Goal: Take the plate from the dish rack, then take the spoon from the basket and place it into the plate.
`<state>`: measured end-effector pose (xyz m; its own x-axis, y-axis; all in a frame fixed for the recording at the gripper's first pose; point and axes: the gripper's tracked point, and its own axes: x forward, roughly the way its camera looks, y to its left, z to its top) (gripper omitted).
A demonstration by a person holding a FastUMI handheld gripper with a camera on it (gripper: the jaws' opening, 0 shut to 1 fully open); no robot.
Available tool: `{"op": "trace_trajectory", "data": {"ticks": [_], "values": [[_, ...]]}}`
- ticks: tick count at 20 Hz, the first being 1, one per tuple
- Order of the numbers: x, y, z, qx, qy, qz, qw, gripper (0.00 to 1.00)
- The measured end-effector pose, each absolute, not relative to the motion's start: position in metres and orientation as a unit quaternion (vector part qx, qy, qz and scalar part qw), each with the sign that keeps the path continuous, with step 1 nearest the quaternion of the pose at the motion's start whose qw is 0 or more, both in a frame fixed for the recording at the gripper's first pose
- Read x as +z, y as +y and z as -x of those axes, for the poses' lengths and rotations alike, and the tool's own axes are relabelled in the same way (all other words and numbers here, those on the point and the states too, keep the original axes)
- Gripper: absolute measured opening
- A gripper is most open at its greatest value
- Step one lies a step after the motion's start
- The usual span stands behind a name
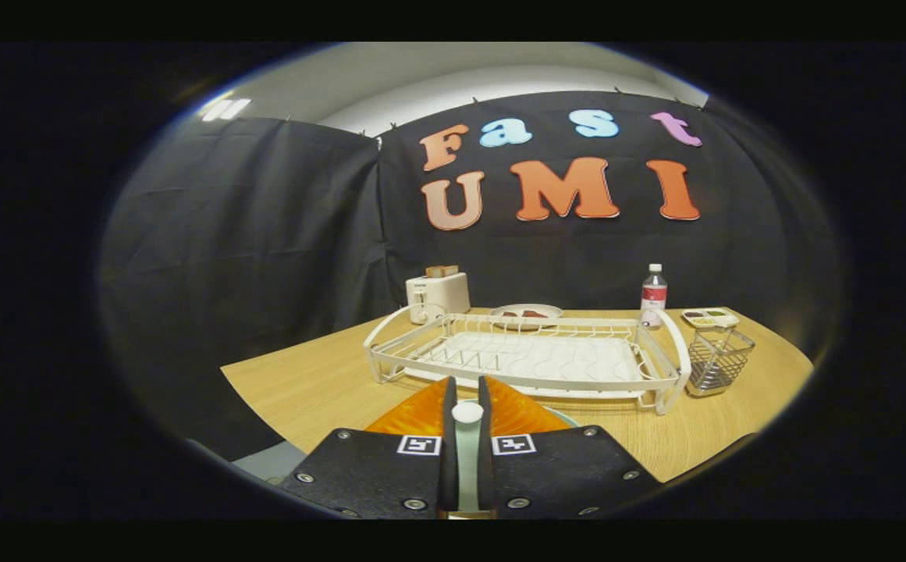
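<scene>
the gripper (467,398) has its fingers pressed on a pale spoon (467,453), handle running lengthwise between them, its rounded end pointing ahead. a plate (566,417) edge peeks out just right of the fingers on the near table (312,382). just beyond them lies one white dish rack (531,355), long axis left to right. right of it stands one wire basket (718,357). bare wood stays open to the left.
</scene>
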<state>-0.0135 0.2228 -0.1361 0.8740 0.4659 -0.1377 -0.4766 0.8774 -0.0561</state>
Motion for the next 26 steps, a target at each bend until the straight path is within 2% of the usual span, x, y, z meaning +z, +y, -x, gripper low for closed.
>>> {"op": "trace_trajectory", "data": {"ticks": [1,4,7,8,9,10,12,15,19,26], "values": [[-0.141,0.222,0.012,0.243,0.064,0.046,0.967,0.09],[-0.149,0.220,0.010,0.238,0.078,0.035,0.968,0.18],[-0.157,0.215,0.006,0.228,0.099,0.032,0.968,0.35],[-0.158,0.213,0.005,0.225,0.102,0.033,0.968,0.50],[-0.155,0.210,0.003,0.221,0.102,0.032,0.969,0.59],[-0.153,0.207,0.001,0.216,0.101,0.029,0.971,0.77],[-0.144,0.199,-0.005,0.209,0.094,0.014,0.973,0.97],[-0.127,0.190,-0.008,0.214,0.093,-0.010,0.972,0.98],[-0.096,0.136,-0.025,0.152,0.056,0.015,0.987,0.98],[-0.053,0.059,-0.041,0.084,0.014,0.031,0.996,0.98]]}}
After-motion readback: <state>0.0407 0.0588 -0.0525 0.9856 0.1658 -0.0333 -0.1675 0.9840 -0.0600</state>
